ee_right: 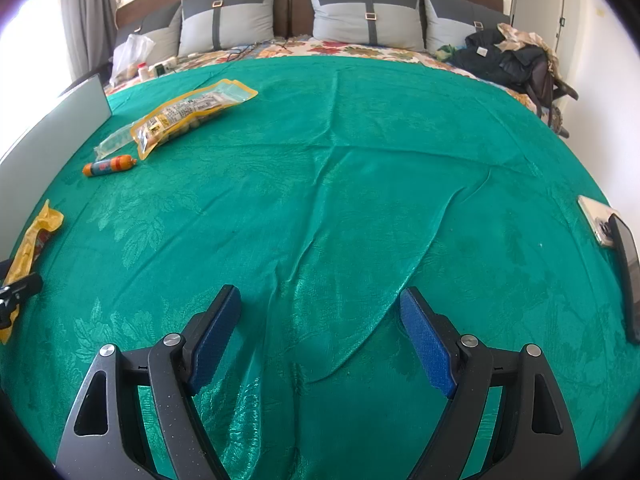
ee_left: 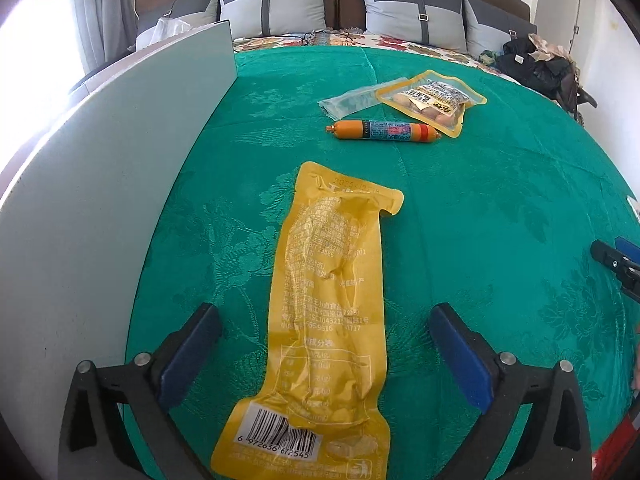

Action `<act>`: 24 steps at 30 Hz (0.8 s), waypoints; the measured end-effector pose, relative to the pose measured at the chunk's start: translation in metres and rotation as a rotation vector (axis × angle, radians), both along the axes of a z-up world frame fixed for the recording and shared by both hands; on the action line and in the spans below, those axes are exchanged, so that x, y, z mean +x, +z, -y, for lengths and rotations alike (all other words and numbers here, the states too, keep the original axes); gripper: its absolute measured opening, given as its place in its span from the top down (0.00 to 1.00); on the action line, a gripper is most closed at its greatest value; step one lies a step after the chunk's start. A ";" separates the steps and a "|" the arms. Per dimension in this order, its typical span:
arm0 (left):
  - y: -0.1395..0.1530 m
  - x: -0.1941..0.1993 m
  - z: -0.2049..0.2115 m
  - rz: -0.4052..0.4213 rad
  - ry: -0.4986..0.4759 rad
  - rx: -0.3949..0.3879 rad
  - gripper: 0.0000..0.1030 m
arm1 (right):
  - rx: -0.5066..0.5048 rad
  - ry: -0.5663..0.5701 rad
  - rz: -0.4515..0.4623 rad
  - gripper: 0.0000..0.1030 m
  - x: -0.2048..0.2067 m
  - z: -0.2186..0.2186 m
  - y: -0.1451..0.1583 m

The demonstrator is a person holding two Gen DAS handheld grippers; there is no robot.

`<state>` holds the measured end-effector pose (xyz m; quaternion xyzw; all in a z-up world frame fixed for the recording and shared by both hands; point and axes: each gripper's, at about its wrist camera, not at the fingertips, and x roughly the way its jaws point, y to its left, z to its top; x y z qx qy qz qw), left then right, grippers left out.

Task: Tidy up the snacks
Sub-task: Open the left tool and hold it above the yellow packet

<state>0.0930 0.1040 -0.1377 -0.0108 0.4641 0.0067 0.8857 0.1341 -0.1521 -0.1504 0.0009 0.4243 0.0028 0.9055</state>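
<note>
A long yellow snack packet lies flat on the green bedspread, barcode end toward me. My left gripper stands open astride it, pads clear of the packet on both sides. Farther back lie an orange sausage stick, a clear wrapper and a yellow-edged bag of round snacks. My right gripper is open over bare green cloth with nothing between its fingers. In the right wrist view the yellow packet shows at the far left, the sausage stick and the snack bag beyond it.
A pale grey board stands upright along the left edge of the bed. Pillows line the headboard. Dark clothes and a bag are piled at the back right. Two phones lie at the right edge.
</note>
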 end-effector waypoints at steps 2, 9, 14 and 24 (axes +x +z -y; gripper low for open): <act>0.000 0.002 0.000 -0.003 -0.008 0.004 0.00 | -0.003 -0.004 -0.001 0.18 0.000 0.000 0.000; -0.001 0.003 0.002 0.006 -0.011 0.006 0.00 | -0.003 -0.004 -0.001 0.18 0.000 0.001 0.000; -0.001 0.002 0.002 0.011 -0.010 0.006 0.00 | -0.003 -0.004 -0.002 0.18 0.000 0.000 0.000; -0.001 0.002 0.001 0.011 -0.010 0.006 0.00 | -0.003 -0.003 -0.002 0.17 0.000 0.000 0.000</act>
